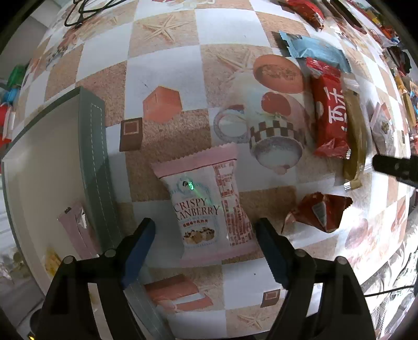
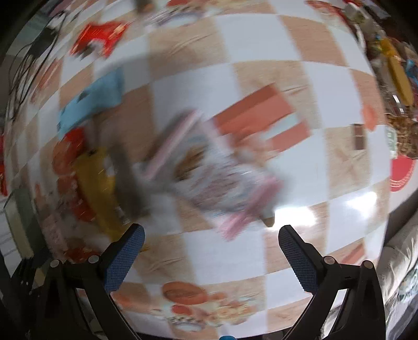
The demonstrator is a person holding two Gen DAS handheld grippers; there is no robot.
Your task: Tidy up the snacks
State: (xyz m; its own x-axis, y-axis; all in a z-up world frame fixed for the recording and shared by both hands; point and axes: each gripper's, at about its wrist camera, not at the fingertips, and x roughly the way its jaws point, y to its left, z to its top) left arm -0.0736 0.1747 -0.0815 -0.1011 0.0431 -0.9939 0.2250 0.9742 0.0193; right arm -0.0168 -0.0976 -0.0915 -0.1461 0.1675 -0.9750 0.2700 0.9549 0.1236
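A pink and white "Crispy Cranberry" packet [image 1: 206,206] lies flat on the checkered tablecloth. My left gripper [image 1: 205,230] is open, its jaws standing either side of the packet's near end, not touching it. A green-walled box [image 1: 95,167] stands to the left with a pink packet [image 1: 75,230] inside. In the blurred right wrist view, my right gripper [image 2: 211,235] is open and empty above the table, with a pink and white packet [image 2: 209,172] ahead of it. Part of the right gripper [image 1: 397,168] shows in the left view.
Right of the cranberry packet lie a red packet [image 1: 329,115], an olive stick packet [image 1: 354,141], a crumpled red wrapper [image 1: 318,211] and a blue packet [image 1: 316,51]. More snacks crowd the far right edge [image 1: 402,86]. Cables [image 1: 83,10] lie at the far left.
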